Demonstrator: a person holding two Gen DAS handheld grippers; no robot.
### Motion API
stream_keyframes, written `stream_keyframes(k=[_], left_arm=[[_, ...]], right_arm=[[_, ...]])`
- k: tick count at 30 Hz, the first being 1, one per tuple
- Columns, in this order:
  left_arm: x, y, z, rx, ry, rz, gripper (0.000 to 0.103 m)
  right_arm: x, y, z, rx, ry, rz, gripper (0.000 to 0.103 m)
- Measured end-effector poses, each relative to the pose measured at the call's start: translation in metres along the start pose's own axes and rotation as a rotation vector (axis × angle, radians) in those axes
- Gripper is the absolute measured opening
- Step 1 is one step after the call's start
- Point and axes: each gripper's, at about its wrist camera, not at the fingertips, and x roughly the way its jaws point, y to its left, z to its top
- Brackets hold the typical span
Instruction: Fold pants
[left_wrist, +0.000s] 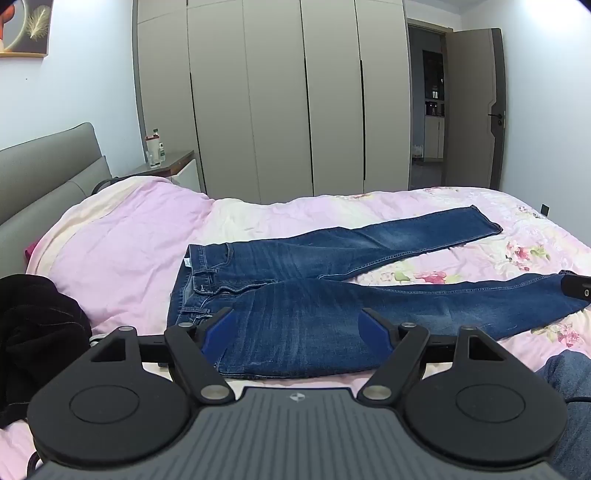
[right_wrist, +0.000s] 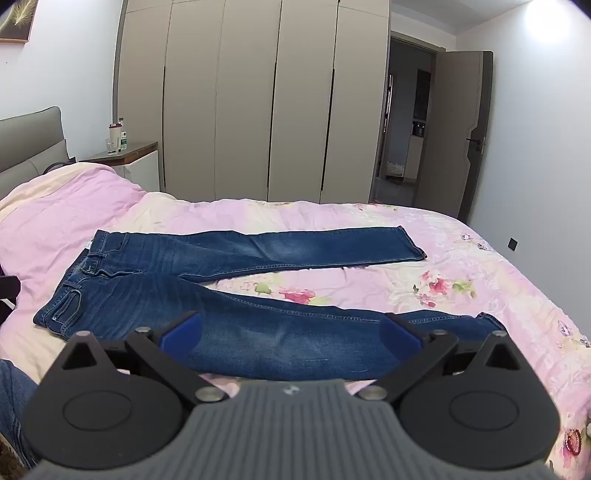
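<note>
We see a pair of blue jeans (left_wrist: 314, 291) spread flat on a bed with a pink flowered quilt (left_wrist: 122, 251). The waistband lies toward the grey headboard (left_wrist: 48, 170), and the two legs run off to the right, splayed apart so that a wedge of quilt shows between them.

Our left gripper (left_wrist: 297, 326) stands with its blue pads wide apart and nothing between them; it hangs over the near edge of the jeans, around the seat and thigh. Our right gripper (right_wrist: 291, 332) is just as wide and just as empty, over the near leg further along toward the hem. Neither presses on the cloth, as far as we can tell (the pads hide the spot right under them).

In the left view, the tip of the right gripper shows at the right edge, by the near leg's hem. A dark garment (left_wrist: 37, 328) is heaped at the left beside the jeans. Behind the bed stand a tall pale wardrobe (left_wrist: 273, 99), a bedside table (left_wrist: 166, 166) with bottles, and an open door (left_wrist: 476, 107).
</note>
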Motion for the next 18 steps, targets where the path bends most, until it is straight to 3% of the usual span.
stream_keyframes(k=[18], left_arm=[[0.0009,0.0026,-0.0006,-0.021,0.026,-0.003,0.088]], right_arm=[[-0.0009,-0.0022,-0.0002,0.012,0.002,0.008,0.098]])
